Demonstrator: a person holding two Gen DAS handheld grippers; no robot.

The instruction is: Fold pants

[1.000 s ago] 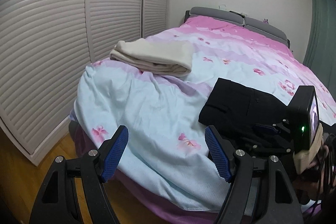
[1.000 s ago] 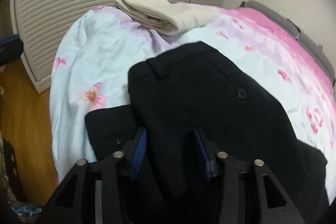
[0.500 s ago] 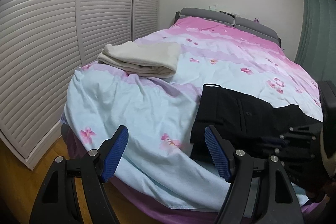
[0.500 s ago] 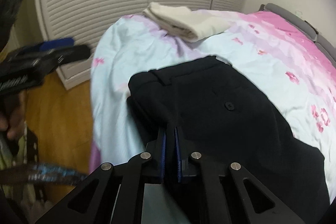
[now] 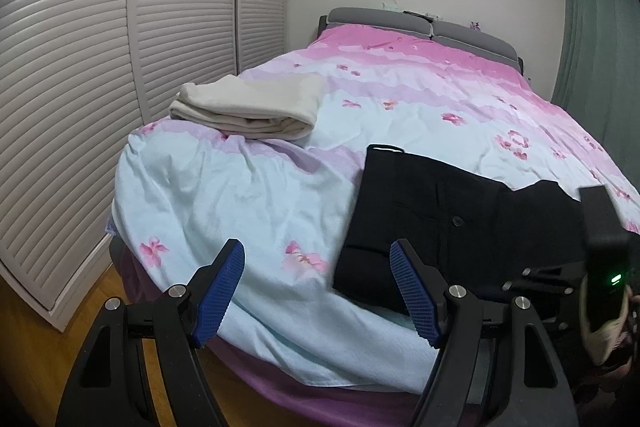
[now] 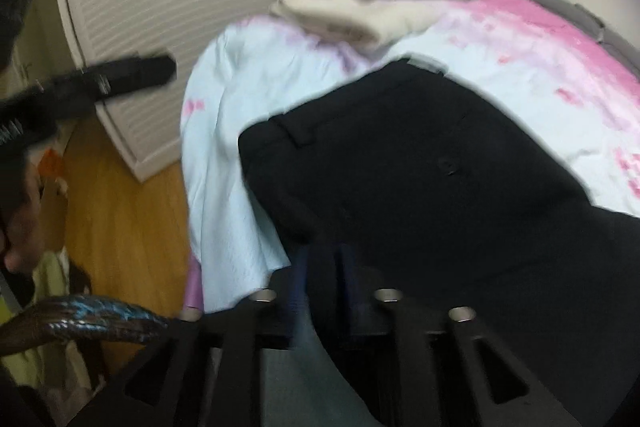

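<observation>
The black pants (image 5: 440,211) lie folded on the flowered bedspread (image 5: 248,195), close to the bed's near edge, waistband and back-pocket button facing up. My left gripper (image 5: 316,251) is open and empty, hovering over the bedspread just left of the pants. In the blurred right wrist view the pants (image 6: 420,167) fill the middle. My right gripper (image 6: 324,267) sits at their near edge with its jaws opening. A gap shows between the fingers, and dark cloth lies behind it. I see no pad pressing on the pants.
A folded cream cloth (image 5: 248,111) rests at the bed's left side, near the louvered wardrobe doors (image 5: 80,87). Wooden floor (image 6: 128,211) lies below the bed corner. A grey headboard (image 5: 420,23) and a green curtain (image 5: 592,47) stand at the back.
Both grippers have drawn back from the bed. The right gripper's jaws closed at the pants' near edge, then parted again. The top layer it held up now lies flat.
</observation>
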